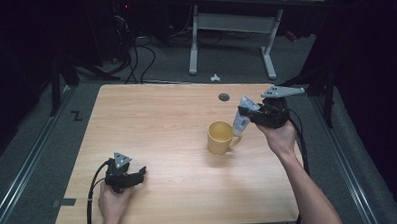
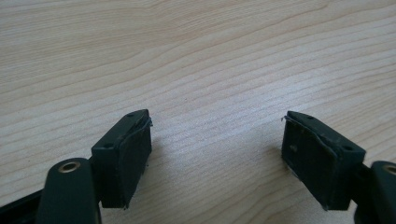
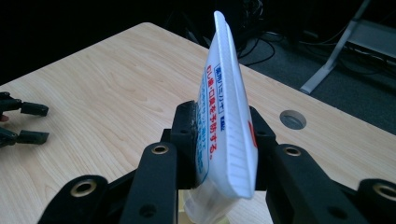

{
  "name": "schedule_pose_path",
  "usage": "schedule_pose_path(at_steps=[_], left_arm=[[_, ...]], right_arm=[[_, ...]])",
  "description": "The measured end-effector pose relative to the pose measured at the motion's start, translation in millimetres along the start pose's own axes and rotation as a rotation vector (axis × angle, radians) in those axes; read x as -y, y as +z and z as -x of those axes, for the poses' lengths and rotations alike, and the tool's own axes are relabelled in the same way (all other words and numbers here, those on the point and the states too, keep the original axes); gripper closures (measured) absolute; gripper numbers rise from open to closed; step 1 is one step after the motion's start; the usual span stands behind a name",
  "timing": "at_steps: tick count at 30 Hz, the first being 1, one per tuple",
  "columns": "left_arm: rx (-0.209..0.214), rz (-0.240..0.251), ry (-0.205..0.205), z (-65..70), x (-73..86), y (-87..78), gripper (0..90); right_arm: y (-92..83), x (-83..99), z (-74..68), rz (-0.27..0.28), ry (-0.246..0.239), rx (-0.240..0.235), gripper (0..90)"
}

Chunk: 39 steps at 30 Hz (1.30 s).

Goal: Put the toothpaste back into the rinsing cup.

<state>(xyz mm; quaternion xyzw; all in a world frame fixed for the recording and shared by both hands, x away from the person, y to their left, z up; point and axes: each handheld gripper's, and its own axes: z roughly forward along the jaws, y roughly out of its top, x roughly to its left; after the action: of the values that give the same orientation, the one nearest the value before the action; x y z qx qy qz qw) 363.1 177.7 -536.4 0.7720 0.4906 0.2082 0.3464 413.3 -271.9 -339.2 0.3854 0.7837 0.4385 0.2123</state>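
Hovering just beside the yellow mug [image 1: 220,136], a white tube [image 1: 242,116] is clamped tilted in the right gripper [image 1: 247,112] while the left gripper [image 1: 137,173] rests apart on the table [image 1: 151,118]. Along the left jaws, a wide empty gap is shown. Along the right jaws, the tube [image 3: 227,126] is pinched mid-body; it should be lowered squarely over the rim before being let go.

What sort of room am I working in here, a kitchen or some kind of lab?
Most likely a lab or recording workspace, not a kitchen: a bare wooden table with a cable port, loose cables on grey carpet, and a white-legged desk frame behind, amid dark surroundings.
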Motion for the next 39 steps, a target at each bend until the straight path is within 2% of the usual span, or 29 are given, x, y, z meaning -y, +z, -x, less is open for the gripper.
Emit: schedule_pose_path(at_steps=[15,22,39], left_arm=[[0.0,0.0,0.0,0.0,0.0,0.0,24.4],[0.0,0.0,0.0,0.0,0.0,0.0,24.4],[0.0,0.0,0.0,0.0,0.0,0.0,24.4]], right_arm=[[9.8,-6.4,-9.1,0.007,-0.012,-0.029,71.3],[22.4,-7.7,-14.3,-0.005,-0.022,-0.042,71.3],[50.8,-1.3,-21.7,-0.046,-0.041,-0.032,71.1]])
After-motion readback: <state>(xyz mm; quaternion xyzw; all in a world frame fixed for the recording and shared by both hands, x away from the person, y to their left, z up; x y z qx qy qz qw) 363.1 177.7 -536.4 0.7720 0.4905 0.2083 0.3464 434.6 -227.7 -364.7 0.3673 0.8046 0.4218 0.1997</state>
